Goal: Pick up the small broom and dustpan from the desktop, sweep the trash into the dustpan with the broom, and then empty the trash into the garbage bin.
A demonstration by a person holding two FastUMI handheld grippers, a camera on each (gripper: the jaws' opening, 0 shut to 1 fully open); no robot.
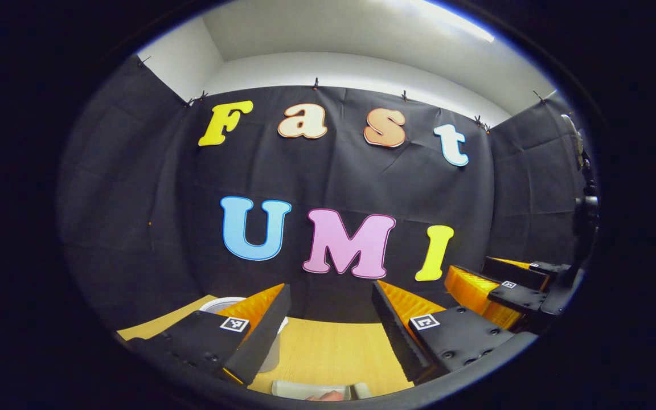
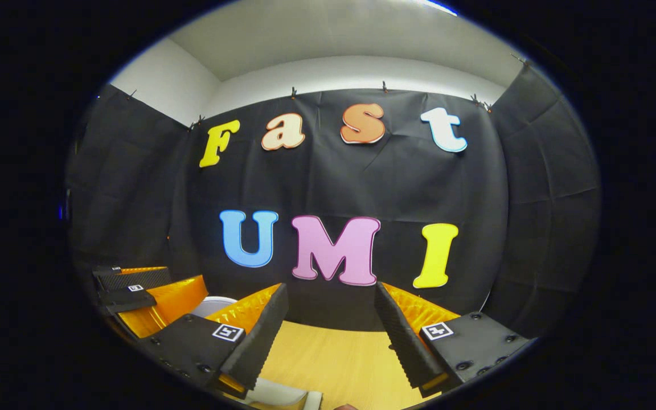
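Note:
My left gripper (image 1: 328,327) hangs open above the wooden table (image 1: 328,347), with nothing between its fingers. A pale white object (image 1: 311,390) lies on the table just below it; I cannot tell whether it is the broom or the dustpan. A white round bin (image 1: 222,304) stands behind the left finger. In the right gripper view, my right gripper (image 2: 331,333) is also open and holds nothing. A pale white object (image 2: 279,393) lies at its lower edge and the white bin (image 2: 214,306) stands at the left.
The two grippers are level and side by side: the right gripper (image 1: 476,273) is off to the right in the left gripper view, and the left gripper (image 2: 177,282) is at the left in the right gripper view. The table (image 2: 333,359) ends at the black cloth wall.

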